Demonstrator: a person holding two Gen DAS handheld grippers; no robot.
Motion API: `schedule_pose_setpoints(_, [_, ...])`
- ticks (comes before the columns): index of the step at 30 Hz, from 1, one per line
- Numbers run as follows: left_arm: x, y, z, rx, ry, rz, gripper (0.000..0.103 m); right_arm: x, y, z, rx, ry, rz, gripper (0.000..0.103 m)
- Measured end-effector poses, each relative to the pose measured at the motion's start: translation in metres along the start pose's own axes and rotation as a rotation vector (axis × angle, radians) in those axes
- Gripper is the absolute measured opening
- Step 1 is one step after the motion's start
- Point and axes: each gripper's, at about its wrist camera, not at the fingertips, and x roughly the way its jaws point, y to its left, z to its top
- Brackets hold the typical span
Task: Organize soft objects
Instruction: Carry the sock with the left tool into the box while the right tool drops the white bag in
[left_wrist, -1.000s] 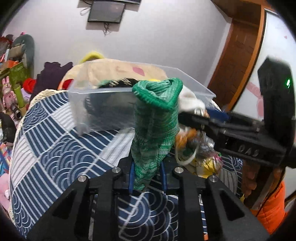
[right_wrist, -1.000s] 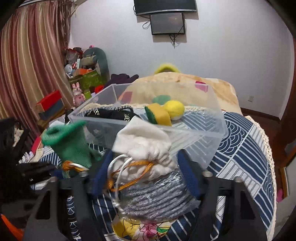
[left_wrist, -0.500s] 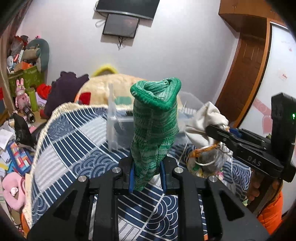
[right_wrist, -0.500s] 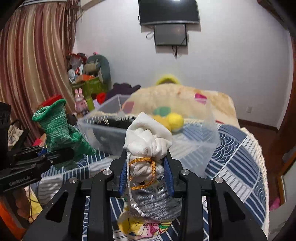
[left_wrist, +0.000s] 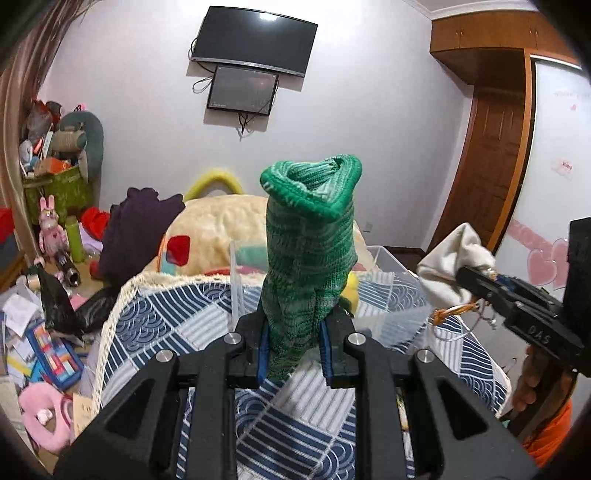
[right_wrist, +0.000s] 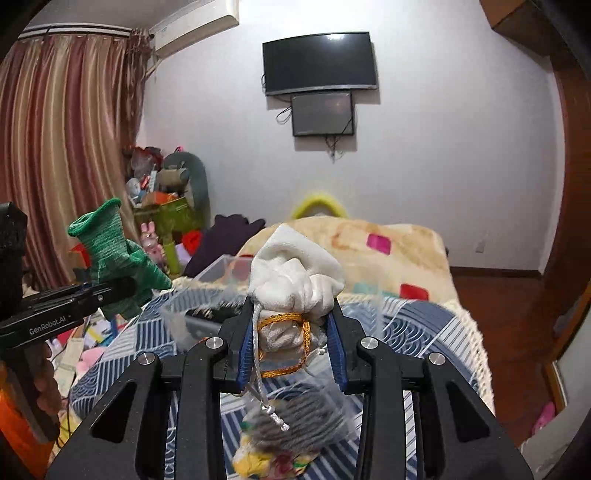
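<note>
- Green ribbed knit, a sock (left_wrist: 309, 254) or sleeve by the look of it, clamped upright in the left gripper (left_wrist: 293, 349), jaws pressed on its lower end, rolled cuff gaping on top.
- White cloth drawstring pouch (right_wrist: 293, 275) pinched at the neck by the right gripper (right_wrist: 293, 349), jaws closed on the gathered fabric; orange braided cord (right_wrist: 282, 332) and a pale silvery drawstring looped beneath.
- Probably mid-carry: both soft items lifted off the bed, neither yet put away.
- Clear plastic storage bin (left_wrist: 388, 264) ahead on the blue-and-white wave-patterned quilt (left_wrist: 166, 325), partly hidden behind the sock in the left view; thin rigid walls, something yellow and soft just visible inside.
- Next move, as a guess: bring each gripper over the bin's open top, lower, then release; worth dropping low so that the limp knit folds inside rather than draping over the rim.
- Sock: stretchy, mottled light and dark green, thick enough to stand on its own.
- Pouch: soft, wrinkled, bunched to a knot-like head.
- Below the right gripper, a clear bag of coiled grey cord (right_wrist: 295, 424) on the quilt, floral fabric under it; whether attached to the pouch cannot be told.
</note>
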Motion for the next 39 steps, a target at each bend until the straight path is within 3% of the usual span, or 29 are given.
schedule_pose_setpoints(13, [0.044,-0.002,0.022,0.034,0.033,0.024,0.021,0.023,-0.008,0.021,0.005,-0.016,-0.079,0.031])
schedule_pose_setpoints(27, [0.112,-0.001,0.024,0.053,0.160,0.064,0.021,0.084,-0.012,0.002,-0.014,0.165,-0.085,0.031])
schedule_pose_setpoints(39, [0.137,-0.007,0.016,0.082,0.221,0.090,0.025,0.094,-0.009,-0.008,-0.048,0.248,-0.063,0.036])
